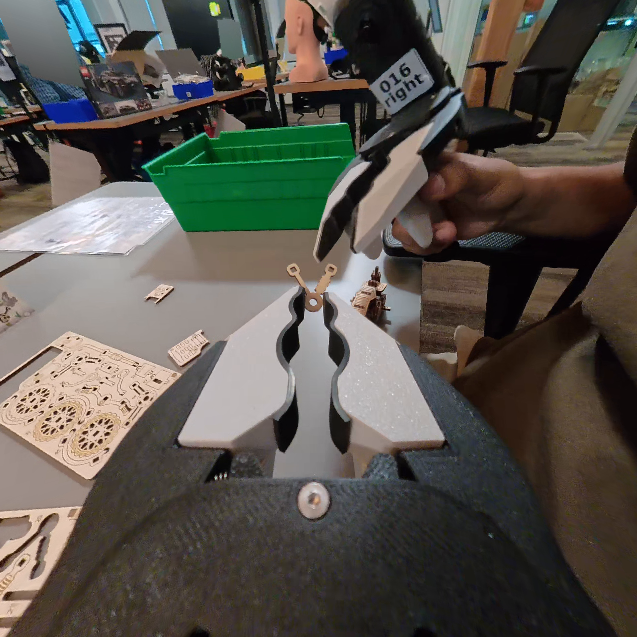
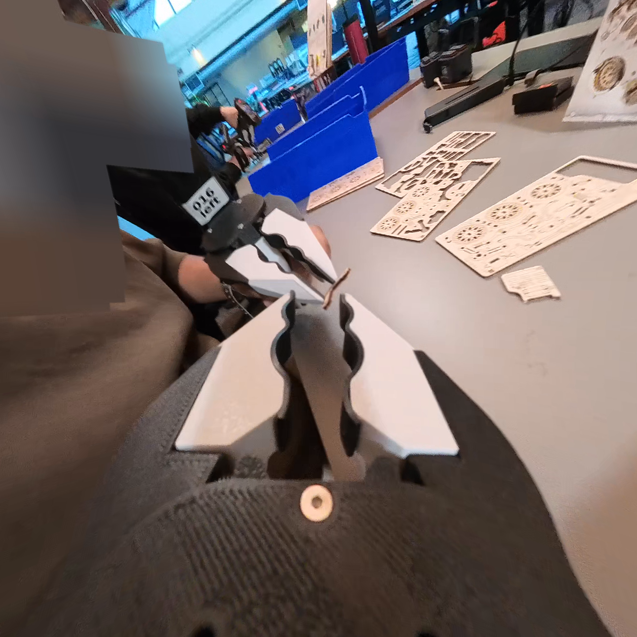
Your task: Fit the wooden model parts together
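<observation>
Grey matte tabletop (image 1: 220, 272); we're in an open workshop room with brown-topped desks (image 1: 162, 110), blue plastic bins (image 2: 320, 155) and black office chairs (image 1: 537, 89) behind. A green plastic bin (image 1: 251, 182) sits far centre in the left wrist view, with a clear plastic sleeve of papers (image 1: 86, 224) to its left. Pale laser-cut plywood sheets with wheel patterns (image 1: 76, 403) lie flat at near left; in the right wrist view we see several more fanned out at right. Two small loose plywood plates (image 1: 188, 346) lie between the sheets and the grippers. A small part-built brown wooden model (image 1: 370, 298) stands on the table just right of the left gripper's tips.

Left gripper (image 1: 313, 299), grey fingers on a black body, points forward and is nearly shut: its tips pinch the ring end of a thin tan V-shaped wooden piece with two looped arms (image 1: 313, 286), which is held above the table with its arms fanning up and away.

Right gripper (image 1: 319, 255) comes in from upper right, angled down, held by a hand (image 1: 482, 203) on its grey handle. Its tip hovers just above the V piece's right arm; we can't tell whether they touch. In its own view its fingers stand apart with nothing between them, and the V piece shows edge-on just beyond the tips.
</observation>
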